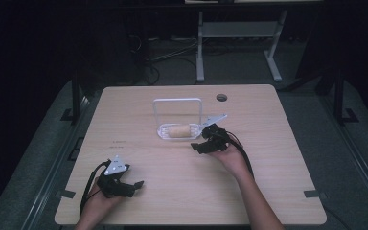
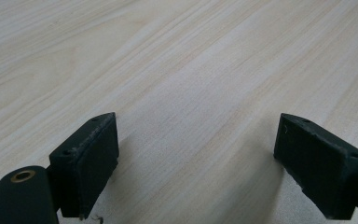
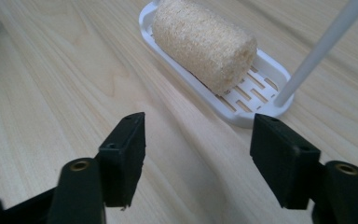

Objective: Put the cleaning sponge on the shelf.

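One object sits in play: a tan, rough-textured cylinder (image 3: 204, 43), sponge or loofah-like, lying on its side in a white slotted tray (image 3: 261, 84) with a tall white wire handle (image 1: 178, 101) rising from it, near the middle of the worktop (image 1: 143, 158). Tray holds just that roll, nothing else in it; the slots show bare at the end nearest the right claw. Right claw (image 1: 202, 145) hovers just beside the tray's right end, jaws apart with nothing between them, pointed at the roll but not touching it or the tray. In the right gripper view the pads (image 3: 126, 154) frame bare wood short of the tray rim. Left claw (image 1: 133, 186) rests well apart at the near left of the worktop, jaws spread wide over bare wood, nothing held. Progress, as a judgement: early stage, approach only, no grasp made; the roll is seated in the tray. Left to do: close in on the roll or the tray, grip, and move it. Which of the two is the target, cannot tell.
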The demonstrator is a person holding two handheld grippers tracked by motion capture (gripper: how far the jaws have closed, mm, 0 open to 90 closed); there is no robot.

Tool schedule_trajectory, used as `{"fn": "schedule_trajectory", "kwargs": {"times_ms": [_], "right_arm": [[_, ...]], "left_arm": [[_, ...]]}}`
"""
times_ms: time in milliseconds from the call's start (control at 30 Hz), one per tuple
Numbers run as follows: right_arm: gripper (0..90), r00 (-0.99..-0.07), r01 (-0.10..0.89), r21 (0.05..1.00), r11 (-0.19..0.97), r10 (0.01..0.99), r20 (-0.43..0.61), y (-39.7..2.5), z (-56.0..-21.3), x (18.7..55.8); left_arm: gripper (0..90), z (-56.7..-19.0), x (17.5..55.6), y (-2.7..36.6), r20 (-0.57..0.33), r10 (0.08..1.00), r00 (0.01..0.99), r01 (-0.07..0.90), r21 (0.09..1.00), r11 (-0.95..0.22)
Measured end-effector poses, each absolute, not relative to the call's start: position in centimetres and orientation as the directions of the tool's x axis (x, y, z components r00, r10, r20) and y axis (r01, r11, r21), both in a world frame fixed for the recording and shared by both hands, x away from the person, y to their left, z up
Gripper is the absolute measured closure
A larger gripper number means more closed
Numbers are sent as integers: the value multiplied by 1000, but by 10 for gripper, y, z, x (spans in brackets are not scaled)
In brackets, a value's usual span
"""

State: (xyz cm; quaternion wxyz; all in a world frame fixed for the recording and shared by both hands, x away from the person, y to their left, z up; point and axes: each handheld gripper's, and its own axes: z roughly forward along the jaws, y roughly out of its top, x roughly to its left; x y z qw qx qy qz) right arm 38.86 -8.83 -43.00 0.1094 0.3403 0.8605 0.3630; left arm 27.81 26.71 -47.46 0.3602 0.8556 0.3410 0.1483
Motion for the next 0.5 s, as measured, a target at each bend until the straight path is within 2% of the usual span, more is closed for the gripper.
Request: {"fn": "schedule_trajectory", "kwargs": {"times_ms": [33,200,500], "right_arm": [[289,-740,511,702,497,669,65,-92,-430,387],[230,-732,522,696,493,678,69,-100,-430,381],[169,-723,525,699,486,688,63,-114,-429,369]], "left_arm": [[133,-475,278,267,8,690,724,477,717,-508],[133,-475,278,267,7,691,723,477,717,-507],[133,-475,278,267,5,692,722,478,720,-504]]}}
